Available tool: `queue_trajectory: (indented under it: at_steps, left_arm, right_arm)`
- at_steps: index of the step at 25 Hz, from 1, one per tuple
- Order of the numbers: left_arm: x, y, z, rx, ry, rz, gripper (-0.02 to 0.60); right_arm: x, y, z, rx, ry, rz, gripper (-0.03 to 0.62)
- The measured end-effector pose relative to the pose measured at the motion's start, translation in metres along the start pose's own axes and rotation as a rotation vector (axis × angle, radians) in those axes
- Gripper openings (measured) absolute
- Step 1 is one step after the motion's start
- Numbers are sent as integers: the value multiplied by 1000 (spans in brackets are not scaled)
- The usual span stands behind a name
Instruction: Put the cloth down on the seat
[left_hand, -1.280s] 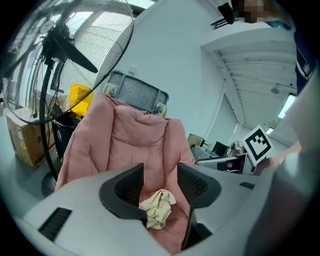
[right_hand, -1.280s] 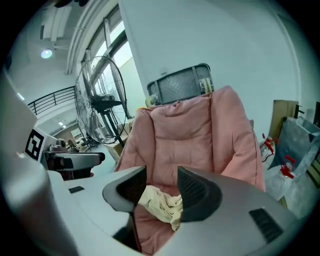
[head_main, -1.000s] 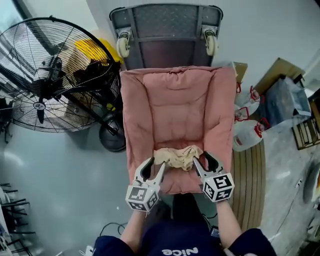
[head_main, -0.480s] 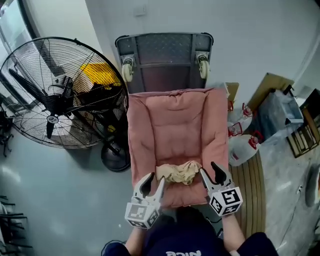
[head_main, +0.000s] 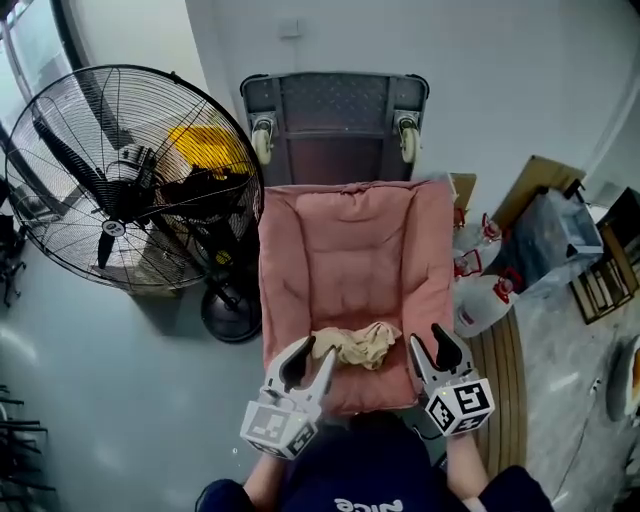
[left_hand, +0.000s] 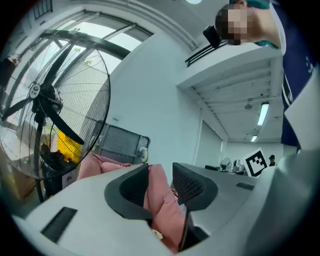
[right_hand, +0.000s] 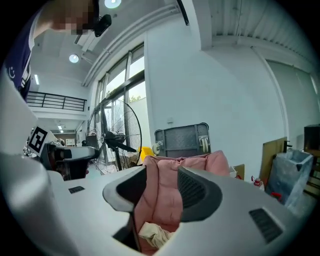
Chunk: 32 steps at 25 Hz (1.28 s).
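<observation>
A crumpled beige cloth (head_main: 355, 343) lies on the front part of the pink cushioned seat (head_main: 350, 250). In the head view my left gripper (head_main: 311, 356) sits just left of the cloth, a little apart from it. Its jaws are closing with nothing between them. My right gripper (head_main: 429, 344) hovers to the right of the cloth, open and empty. The right gripper view shows the cloth (right_hand: 155, 235) low between the spread jaws of that gripper (right_hand: 162, 180), with the seat (right_hand: 167, 195) behind. In the left gripper view, only the seat's pink padding (left_hand: 160, 200) shows beyond the left gripper (left_hand: 160, 172).
A big floor fan (head_main: 130, 180) stands left of the seat, with a yellow object (head_main: 205, 150) behind it. A grey platform trolley (head_main: 335, 115) leans upright against the wall behind. Plastic jugs (head_main: 480, 300), cardboard and a bag (head_main: 560, 230) crowd the right side.
Both grippers have drawn back from the cloth's ends toward the person. The cloth stays lying on the seat. The left jaws have narrowed a little.
</observation>
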<state>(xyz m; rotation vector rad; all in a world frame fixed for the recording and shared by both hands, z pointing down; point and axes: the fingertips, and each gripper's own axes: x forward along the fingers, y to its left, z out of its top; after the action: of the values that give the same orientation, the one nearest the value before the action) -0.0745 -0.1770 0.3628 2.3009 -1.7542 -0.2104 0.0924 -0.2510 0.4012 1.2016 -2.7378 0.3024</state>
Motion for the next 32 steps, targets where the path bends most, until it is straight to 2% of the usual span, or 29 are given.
queue_trajectory:
  at_steps: [7,10,17,32]
  left_arm:
    - [5,4,6,52,-11,50,58]
    - [1,3,5,45,-19,48,26]
    - [-4,8,2,59,-13,61,18]
    - [-11,-1,-13,66,23,50,18]
  right_arm:
    - [2,5,0,1,-20,32,207]
    - [2,8,-5,-26,3,19,90]
    - [4,14,-6,-38,4,26,60]
    - [0,12,-6,-89,-5,3,57]
